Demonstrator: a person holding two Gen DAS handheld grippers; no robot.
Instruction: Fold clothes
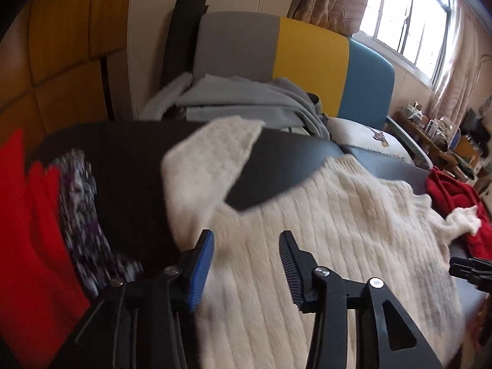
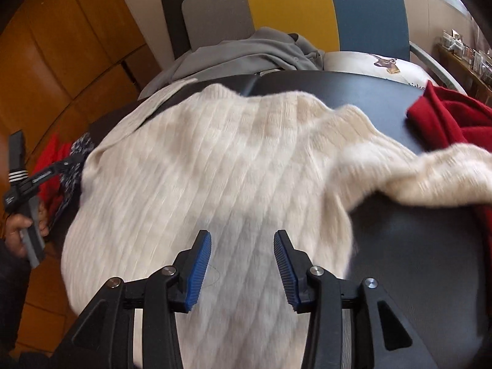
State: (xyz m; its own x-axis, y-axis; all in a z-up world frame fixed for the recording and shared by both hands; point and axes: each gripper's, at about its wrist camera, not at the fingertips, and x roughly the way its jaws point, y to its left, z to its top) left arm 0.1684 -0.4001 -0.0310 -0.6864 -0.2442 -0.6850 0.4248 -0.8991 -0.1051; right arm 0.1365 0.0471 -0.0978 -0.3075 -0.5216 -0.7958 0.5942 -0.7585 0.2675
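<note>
Cream cable-knit sweater spread flat on my black desk, one sleeve angled outward, my left gripper and right gripper fingers released above it

The cream sweater is fuzzy cable-knit wool. It lies on a smooth, matt black counter. Glossy wood panels fill the upper left.

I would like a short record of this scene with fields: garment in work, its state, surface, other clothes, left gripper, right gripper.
garment in work: cream knit sweater
state: spread flat, not yet folded, sleeves out to each side
surface: black table
other clothes: red garment at the right, grey garment behind the table
left gripper: jaws open, holding nothing, over the sweater
right gripper: jaws open, holding nothing, over the sweater
</note>
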